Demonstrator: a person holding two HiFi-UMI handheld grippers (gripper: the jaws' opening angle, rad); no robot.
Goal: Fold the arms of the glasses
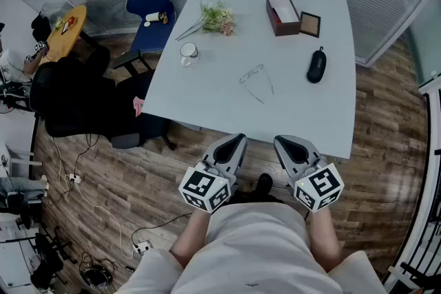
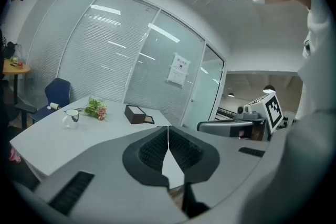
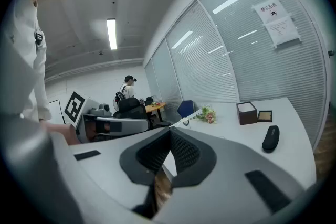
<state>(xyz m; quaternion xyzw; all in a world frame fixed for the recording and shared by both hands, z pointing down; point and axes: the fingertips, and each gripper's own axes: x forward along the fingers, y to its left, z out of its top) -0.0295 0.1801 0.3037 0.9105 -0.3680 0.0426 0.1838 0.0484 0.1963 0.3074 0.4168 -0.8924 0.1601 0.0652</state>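
1. Tabletop [image 1: 207,93] carries one pair of glasses [image 1: 256,82], arms open, lying between one cup [image 1: 189,54] and one black case [image 1: 316,65].
2. Two grippers hover off its near edge: left gripper [image 1: 236,142] and right gripper [image 1: 284,143], each pressed together, empty.

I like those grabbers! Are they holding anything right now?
Nothing. The left gripper and right gripper are both shut, empty; the thin clear-framed glasses lie untouched.
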